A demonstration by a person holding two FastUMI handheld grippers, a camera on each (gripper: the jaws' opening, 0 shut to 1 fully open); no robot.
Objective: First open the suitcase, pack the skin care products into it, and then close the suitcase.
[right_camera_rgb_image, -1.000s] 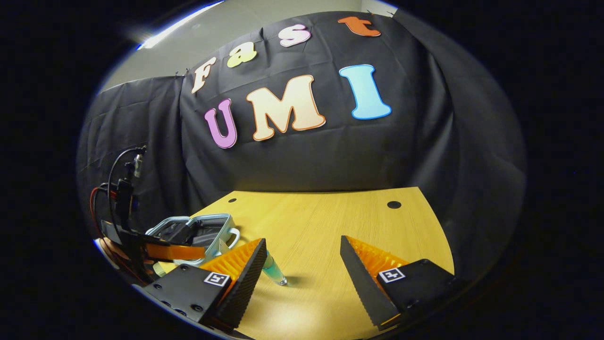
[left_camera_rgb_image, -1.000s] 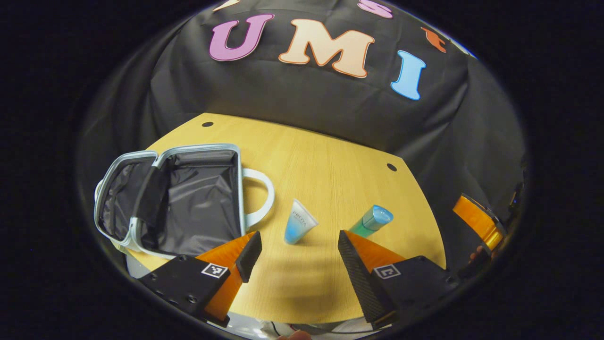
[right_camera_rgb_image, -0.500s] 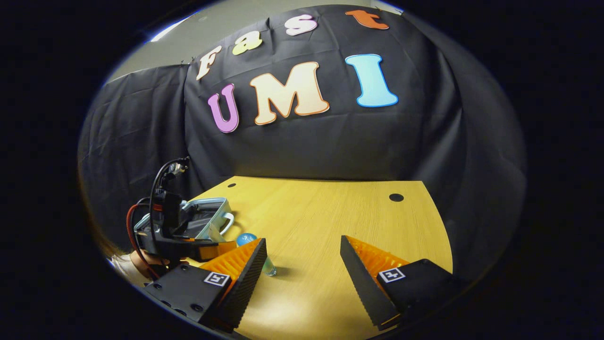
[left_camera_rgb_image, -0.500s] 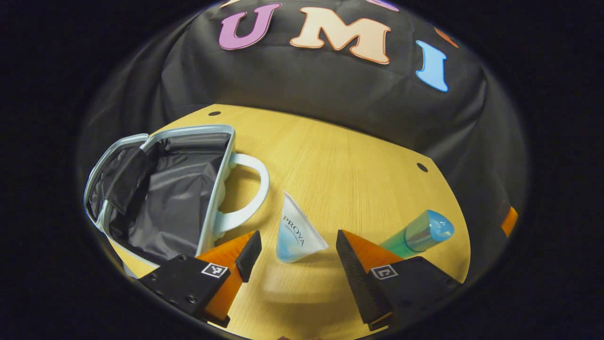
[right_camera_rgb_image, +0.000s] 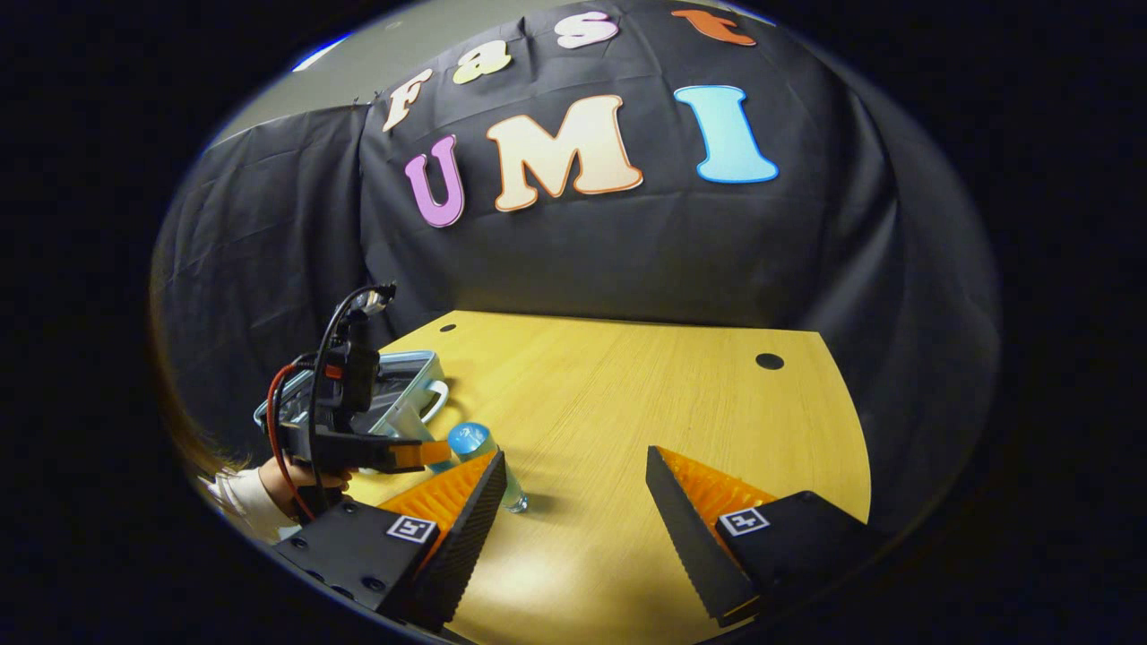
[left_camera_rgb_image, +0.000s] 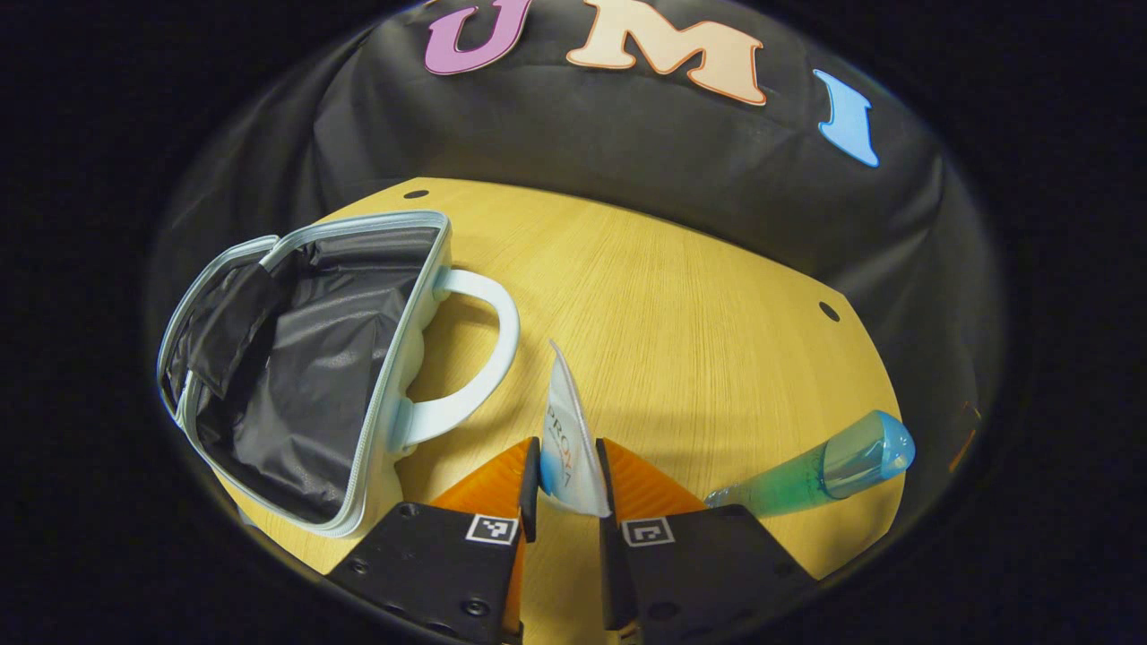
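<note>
So the left gripper [left_camera_rgb_image: 566, 475] has its fingers pinched in narrow on the lower end of the little white and blue tube [left_camera_rgb_image: 567, 430], which stands up between them with its flat crimped end pointing away from the tool. The suitcase [left_camera_rgb_image: 296, 358] is lying open just off to the gripper's left, dark lining showing and the pale handle [left_camera_rgb_image: 475, 349] sticking out toward the tube. The table [left_camera_rgb_image: 699, 305] is bare wood ahead. The step here looks like carrying the tube over into the open case, and I'd say the trick is to lift it enough to clear the zipper rim and that handle, swing left, and only let go once it's well over the lining so it doesn't bounce off the edge. The grip is low on a squishy tube, so I'd go slow or it could pivot. The green bottle with the blue cap [left_camera_rgb_image: 820, 470] lies on its side off to the right of this gripper, so that one's not packed yet. The right gripper [right_camera_rgb_image: 573, 528] is spread wide, holding nothing, with the bottle just by its left finger. Hard to make out: the near corner of the case is cut off, and a fold of lining hides part of the far compartment.
</note>
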